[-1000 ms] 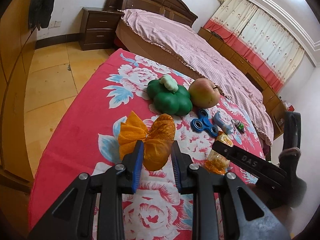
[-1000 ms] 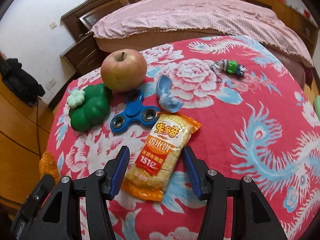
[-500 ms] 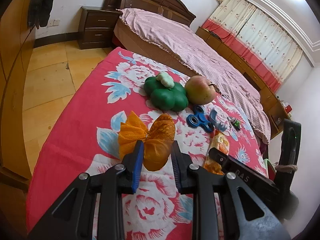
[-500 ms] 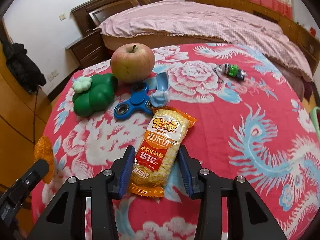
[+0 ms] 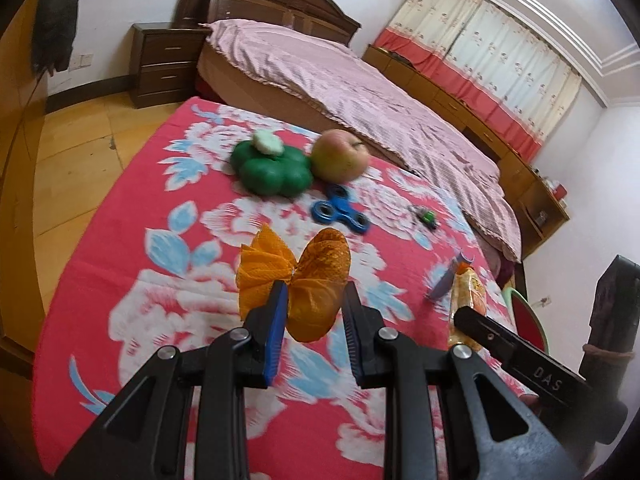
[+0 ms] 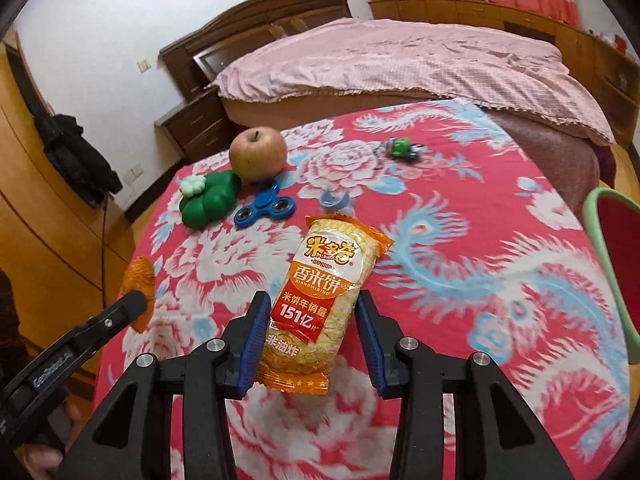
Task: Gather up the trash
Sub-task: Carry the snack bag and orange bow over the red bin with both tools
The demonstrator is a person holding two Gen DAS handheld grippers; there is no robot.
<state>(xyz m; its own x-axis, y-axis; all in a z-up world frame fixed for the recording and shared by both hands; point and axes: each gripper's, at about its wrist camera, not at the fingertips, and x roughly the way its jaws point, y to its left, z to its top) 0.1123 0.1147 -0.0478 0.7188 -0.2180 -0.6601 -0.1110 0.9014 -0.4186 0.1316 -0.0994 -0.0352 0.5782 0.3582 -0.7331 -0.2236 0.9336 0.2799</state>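
Observation:
Over the red flowered tablecloth [image 5: 132,248], my left gripper [image 5: 314,292] is shut on a crumpled orange mesh wrapper [image 5: 308,272] and holds it just off the cloth. In the right wrist view, my right gripper [image 6: 313,300] is shut on an orange rice-cracker packet [image 6: 332,272], its pads pressing the lower half while the top sticks out forward. The packet [image 5: 470,292] also shows at the right of the left wrist view. The mesh wrapper [image 6: 140,280] shows at the left of the right wrist view.
On the cloth lie an apple [image 5: 340,156], a green clover-shaped toy [image 5: 276,168], a blue fidget spinner [image 5: 340,216], a small green toy [image 5: 426,216] and a light blue piece [image 6: 334,200]. A green-rimmed red basin [image 6: 612,264] stands off the table's right edge. A bed [image 5: 360,92] is behind.
The right gripper closed on the cracker packet and lifted it off the cloth. Both grippers drew back and up with their items, so the apple and toys look farther away.

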